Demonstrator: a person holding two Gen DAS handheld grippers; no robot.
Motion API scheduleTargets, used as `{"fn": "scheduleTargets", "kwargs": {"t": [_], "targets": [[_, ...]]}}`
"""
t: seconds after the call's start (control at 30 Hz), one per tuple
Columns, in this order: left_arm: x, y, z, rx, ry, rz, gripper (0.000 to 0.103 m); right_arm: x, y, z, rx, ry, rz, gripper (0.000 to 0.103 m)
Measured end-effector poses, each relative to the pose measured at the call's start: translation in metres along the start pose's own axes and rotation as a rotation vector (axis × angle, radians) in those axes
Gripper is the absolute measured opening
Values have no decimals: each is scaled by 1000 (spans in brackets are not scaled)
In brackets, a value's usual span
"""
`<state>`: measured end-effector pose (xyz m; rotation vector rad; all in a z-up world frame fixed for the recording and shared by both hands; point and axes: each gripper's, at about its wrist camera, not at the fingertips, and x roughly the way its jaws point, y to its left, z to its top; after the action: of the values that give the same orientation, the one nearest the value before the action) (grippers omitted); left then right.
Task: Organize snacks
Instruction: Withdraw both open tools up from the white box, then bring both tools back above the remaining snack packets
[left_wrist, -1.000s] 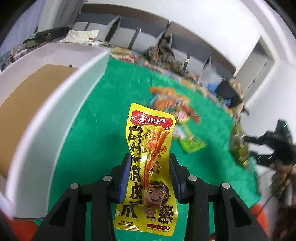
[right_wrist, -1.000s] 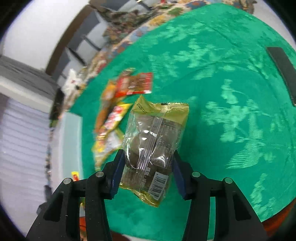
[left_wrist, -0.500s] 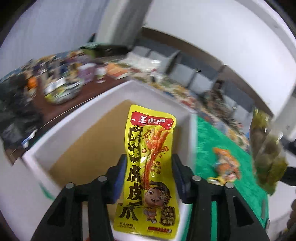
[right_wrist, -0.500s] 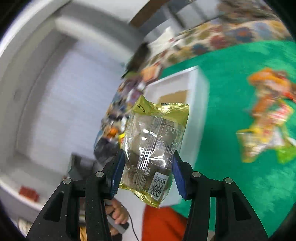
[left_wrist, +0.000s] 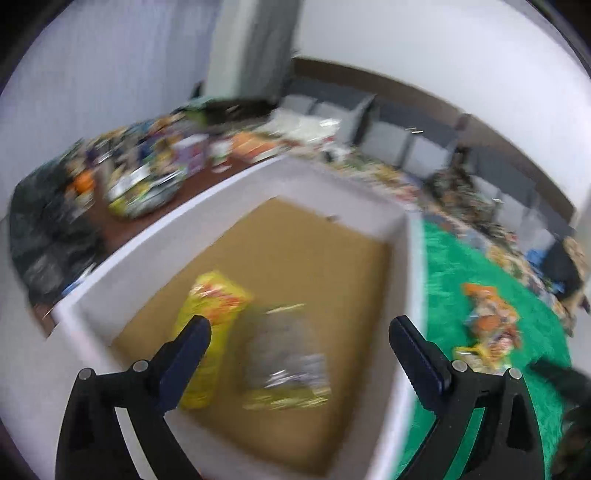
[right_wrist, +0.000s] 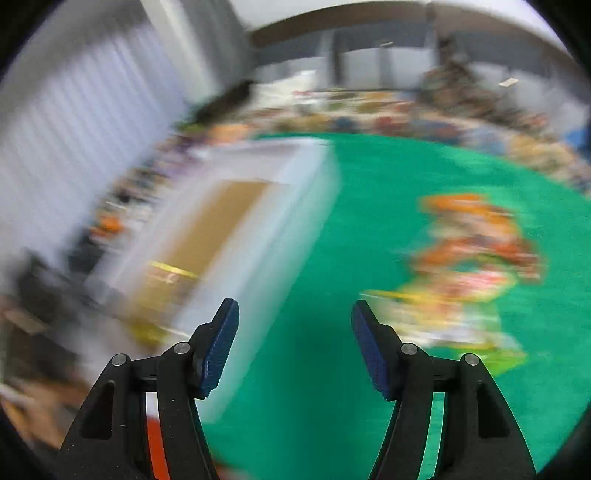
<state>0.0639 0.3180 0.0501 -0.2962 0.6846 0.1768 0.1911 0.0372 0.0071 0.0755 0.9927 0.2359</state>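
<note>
Inside white box (left_wrist: 343, 184): 2 snack packets | yellow (left_wrist: 210, 325) | clear (left_wrist: 284, 362)

Two packets lie side by side in the box (left_wrist: 400, 236), the pouch (left_wrist: 210, 325) left of the wrapped snack (left_wrist: 284, 362). The box stands on the cloth (left_wrist: 450, 280) (at its left edge); a snack pile (left_wrist: 487, 328) lies right of it, apart.
</note>
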Motion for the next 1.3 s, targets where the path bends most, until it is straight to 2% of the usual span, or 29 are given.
{"fn": "scheduleTargets", "kwargs": {"t": [0.07, 0.13, 0.2, 0.27, 0.37, 0.5, 0.6, 0.77, 0.9, 0.93, 0.97, 1.07, 1.13, 1.2, 1.3], "targets": [[6, -29, 1, 68, -32, -11, 97, 4, -46, -34, -31, 11, -163, 67], [20, -58, -6, 166, -42, 48, 97, 2, -95, -68, -19, 23, -289, 67], [33, -73, -14, 217, -17, 96, 97, -6, -153, -99, 24, 27, -409, 67], [41, -80, -23, 236, 7, 117, 96, -19, -196, -122, 65, 27, -495, 67], [35, -85, -30, 267, -20, 150, 96, -36, -244, -143, 133, 28, -570, 67], [31, -78, -31, 222, 5, 136, 96, -45, -280, -157, 213, 13, -598, 67], [33, -78, -32, 231, 10, 146, 97, -41, -297, -162, 246, 1, -595, 67], [35, -91, -37, 281, 24, 152, 97, -43, -299, -161, 286, -35, -573, 72], [11, -109, -40, 319, -115, 276, 97, -44, -314, -162, 376, -42, -503, 83], [-3, -121, -42, 340, -200, 326, 97, -45, -315, -163, 385, -47, -499, 83], [-14, -131, -44, 355, -257, 336, 98, -44, -314, -162, 377, -41, -510, 83], [-41, -164, -52, 391, -355, 260, 103, -44, -312, -162, 376, -39, -514, 84], [-50, -188, -59, 413, -348, 157, 103, -42, -308, -161, 373, -37, -518, 85], [-48, -211, -69, 436, -277, 35, 103, -42, -307, -161, 375, -38, -514, 85], [-22, -239, -92, 448, -83, -126, 103, -42, -307, -161, 375, -38, -515, 86]]}}
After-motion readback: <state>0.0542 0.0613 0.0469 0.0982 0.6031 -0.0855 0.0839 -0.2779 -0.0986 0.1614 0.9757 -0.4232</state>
